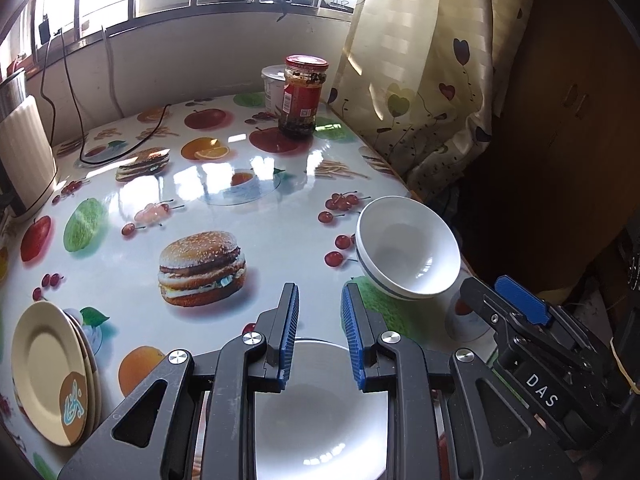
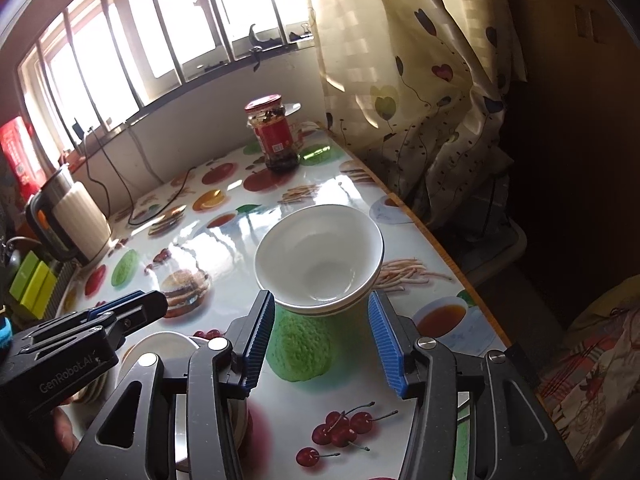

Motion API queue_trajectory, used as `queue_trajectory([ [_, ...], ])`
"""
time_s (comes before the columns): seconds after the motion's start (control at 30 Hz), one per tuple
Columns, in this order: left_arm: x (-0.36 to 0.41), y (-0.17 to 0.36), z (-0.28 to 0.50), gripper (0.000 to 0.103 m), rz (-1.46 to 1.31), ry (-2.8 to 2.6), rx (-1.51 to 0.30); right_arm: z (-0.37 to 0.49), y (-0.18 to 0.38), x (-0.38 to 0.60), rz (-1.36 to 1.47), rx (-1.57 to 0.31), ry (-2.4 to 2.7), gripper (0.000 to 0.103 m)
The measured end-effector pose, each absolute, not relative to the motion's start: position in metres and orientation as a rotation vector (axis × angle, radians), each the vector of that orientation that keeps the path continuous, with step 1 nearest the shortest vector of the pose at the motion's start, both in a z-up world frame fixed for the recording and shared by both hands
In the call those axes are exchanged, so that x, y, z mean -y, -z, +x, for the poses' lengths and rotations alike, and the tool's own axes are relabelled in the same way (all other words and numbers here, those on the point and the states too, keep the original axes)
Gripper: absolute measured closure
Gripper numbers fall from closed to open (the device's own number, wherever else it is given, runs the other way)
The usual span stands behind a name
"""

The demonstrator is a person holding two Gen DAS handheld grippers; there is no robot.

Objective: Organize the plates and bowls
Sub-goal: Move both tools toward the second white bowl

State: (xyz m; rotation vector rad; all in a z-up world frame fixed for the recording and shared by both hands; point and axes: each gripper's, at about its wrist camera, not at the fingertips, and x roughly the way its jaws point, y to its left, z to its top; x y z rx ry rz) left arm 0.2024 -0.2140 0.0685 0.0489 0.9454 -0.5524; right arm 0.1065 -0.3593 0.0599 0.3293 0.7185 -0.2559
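Two white bowls [image 2: 319, 259] sit nested near the right edge of the glossy, fruit-and-burger printed table [image 1: 224, 196], the inner one empty, the outer with a grey band below its rim. At the top centre stands a glass jar [image 1: 302, 96] with a red lid and dark contents. Cream plates [image 1: 50, 372] are stacked at lower left of the left wrist view.

The left gripper [image 1: 319, 312] holds nothing — its ribbed blue pads stand narrowly apart above a white bowl [image 1: 320, 412], smooth and empty. The right gripper [image 2: 322, 320] is wider, jaws flanking the stacked bowls' base without pressing.
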Motion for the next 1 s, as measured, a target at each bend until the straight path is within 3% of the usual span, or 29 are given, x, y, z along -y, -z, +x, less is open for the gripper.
queue_trajectory([
  [1.0,0.285,-0.043,0.242,0.079,0.132,0.549,-1.043,0.157,-0.032,0.416,0.331,-0.801,0.283,0.051],
])
